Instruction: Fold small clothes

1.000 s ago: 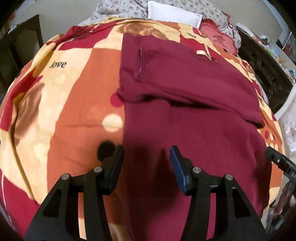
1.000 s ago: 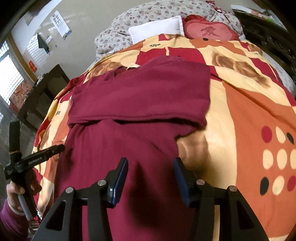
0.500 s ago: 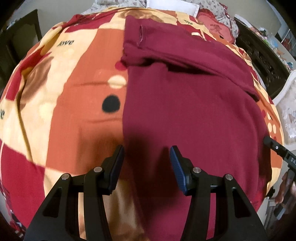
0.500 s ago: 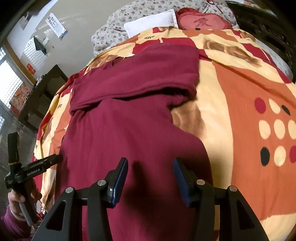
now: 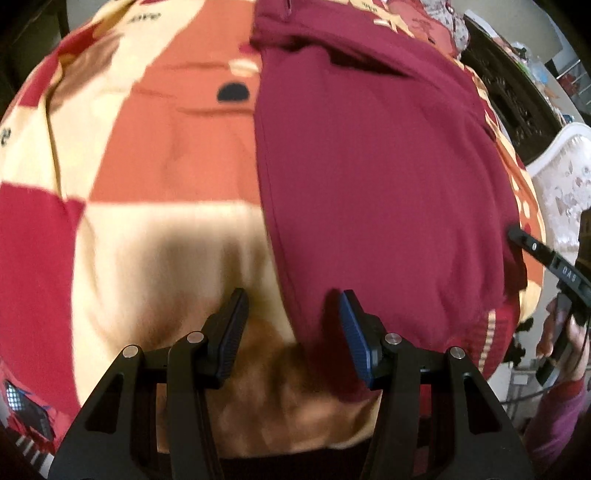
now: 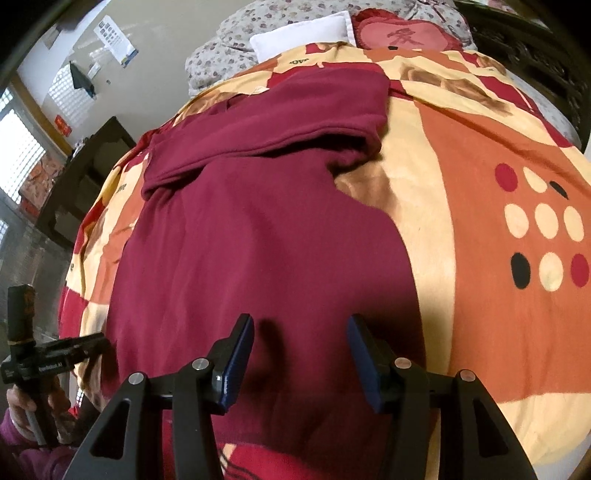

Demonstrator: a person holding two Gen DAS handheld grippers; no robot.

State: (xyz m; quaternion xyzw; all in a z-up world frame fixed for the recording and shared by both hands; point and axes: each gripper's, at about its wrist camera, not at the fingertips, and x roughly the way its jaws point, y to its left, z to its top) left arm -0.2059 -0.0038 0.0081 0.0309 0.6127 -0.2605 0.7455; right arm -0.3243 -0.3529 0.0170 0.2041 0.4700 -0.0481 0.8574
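Note:
A dark red garment [image 5: 376, 166] lies flat on the patterned bedspread [image 5: 155, 155], its far part folded over itself. My left gripper [image 5: 291, 328] is open and empty, hovering over the garment's near left corner. In the right wrist view the same garment [image 6: 258, 229] fills the middle, and my right gripper [image 6: 301, 354] is open and empty above its near hem on the right side. Each view shows the other gripper at its edge: the right one in the left wrist view [image 5: 535, 251], the left one in the right wrist view [image 6: 55, 354].
Pillows [image 6: 306, 35] and a red heart cushion [image 6: 402, 35] lie at the head of the bed. Dark wooden furniture [image 6: 88, 173] stands to the left and a dark carved bed frame [image 5: 513, 92] to the right. The bed's near edge is just below the grippers.
Both grippers have drawn back toward the near end of the garment, from over its middle to its near hem. Both stayed open.

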